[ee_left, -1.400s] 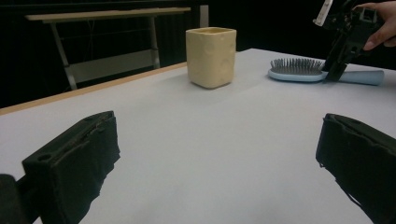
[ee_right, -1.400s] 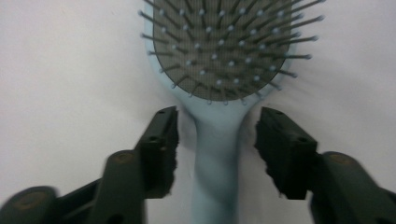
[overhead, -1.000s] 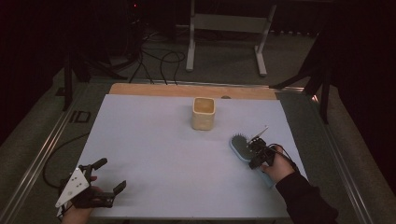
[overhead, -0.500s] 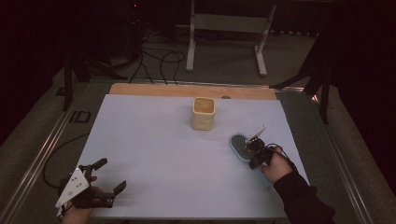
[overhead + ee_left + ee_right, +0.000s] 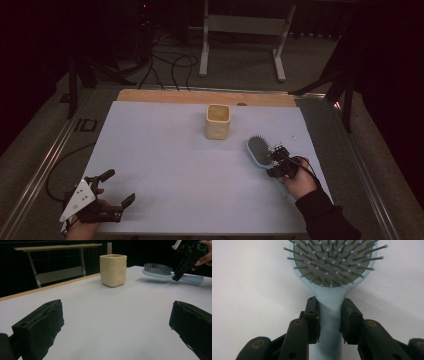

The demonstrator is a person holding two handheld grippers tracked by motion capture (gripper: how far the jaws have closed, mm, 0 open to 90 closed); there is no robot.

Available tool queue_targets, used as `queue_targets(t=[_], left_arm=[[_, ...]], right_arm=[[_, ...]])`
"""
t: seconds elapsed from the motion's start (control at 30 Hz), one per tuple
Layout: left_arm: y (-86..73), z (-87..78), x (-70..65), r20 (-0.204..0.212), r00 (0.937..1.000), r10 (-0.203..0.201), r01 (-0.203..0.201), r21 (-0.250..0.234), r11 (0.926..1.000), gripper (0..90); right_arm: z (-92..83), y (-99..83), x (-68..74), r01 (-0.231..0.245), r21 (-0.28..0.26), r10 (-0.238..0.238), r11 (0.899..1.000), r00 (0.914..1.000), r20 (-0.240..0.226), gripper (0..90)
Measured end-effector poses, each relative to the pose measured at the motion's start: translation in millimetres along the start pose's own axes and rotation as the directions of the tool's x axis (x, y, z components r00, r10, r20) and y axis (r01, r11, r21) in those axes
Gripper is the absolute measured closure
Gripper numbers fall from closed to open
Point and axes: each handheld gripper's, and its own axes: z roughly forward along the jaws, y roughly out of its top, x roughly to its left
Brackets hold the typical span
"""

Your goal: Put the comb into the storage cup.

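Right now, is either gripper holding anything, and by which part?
The right gripper clamps the light blue plastic hairbrush by its handle neck; the left gripper is open, holding nothing.

My right gripper (image 5: 329,322) is black jointed links with brass-coloured rivets and screw holes, my left gripper (image 5: 107,192) wears a grey three-cornered plate, and my sleeve (image 5: 325,217) is dark.
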Motion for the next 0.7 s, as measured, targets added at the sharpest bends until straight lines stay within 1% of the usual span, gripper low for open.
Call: queue_targets(t=[0.07, 0.17, 0.2, 0.27, 0.33, 0.4, 0.43, 0.47, 0.53, 0.63, 0.7], left_arm=[[0.0, 0.0, 0.1, 0.0, 1.0, -0.001, 0.001, -0.001, 1.0, 0.0], [0.0, 0.1, 0.2, 0.0, 1.0, -0.001, 0.001, -0.001, 1.0, 0.0], [0.0, 0.1, 0.2, 0.0, 1.0, -0.001, 0.001, -0.002, 1.0, 0.0], [0.1, -0.1, 0.1, -0.001, 1.0, -0.002, 0.002, -0.003, 1.0, 0.0], [0.1, -0.1, 0.4, -0.001, 1.0, -0.004, 0.004, -0.003, 1.0, 0.0], [0.1, -0.2, 0.2, -0.001, 1.0, -0.003, 0.003, -0.003, 1.0, 0.0], [0.2, -0.2, 0.1, -0.001, 1.0, -0.003, 0.003, -0.003, 1.0, 0.0], [0.3, -0.2, 0.1, -0.001, 1.0, -0.002, 0.002, -0.004, 1.0, 0.0], [0.3, -0.3, 0.1, -0.001, 1.0, -0.003, 0.003, -0.005, 1.0, 0.0], [0.2, -0.4, 0.3, -0.001, 1.0, -0.003, 0.003, -0.003, 1.0, 0.0], [0.1, -0.2, 0.3, -0.001, 1.0, -0.003, 0.003, -0.004, 1.0, 0.0]], right_arm=[[-4.3, 0.4, 0.3, 0.007, -0.034, -0.007, 0.999, 1.0, 0.006, 70.8], [-8.6, 1.3, 1.6, 0.003, -0.067, -0.003, 0.998, 1.0, 0.0, 70.8], [-9.6, 1.6, 2.3, 0.006, -0.077, -0.006, 0.997, 1.0, 0.005, 70.8], [-11.8, 2.4, 4.5, 0.012, -0.102, -0.012, 0.995, 0.9999, 0.002, 70.8], [-13.9, 4.0, 7.4, 0.015, -0.114, -0.016, 0.993, 0.9998, -0.012, 70.8], [-16.5, 5.6, 11.0, 0.025, -0.137, -0.026, 0.99, 0.9997, -0.006, 70.8], [-17.6, 6.8, 12.2, 0.025, -0.14, -0.028, 0.99, 0.9994, -0.019, 70.8], [-18.8, 7.5, 13.4, 0.022, -0.16, -0.026, 0.987, 0.9994, -0.021, 70.8], [-20.0, 8.6, 14.9, 0.028, -0.165, -0.031, 0.986, 0.9993, -0.019, 70.7], [-23.8, 12.5, 18.8, 0.034, -0.194, -0.042, 0.98, 0.9985, -0.035, 70.8], [-26.1, 14.6, 20.0, 0.028, -0.221, -0.037, 0.975, 0.9986, -0.037, 70.7]])
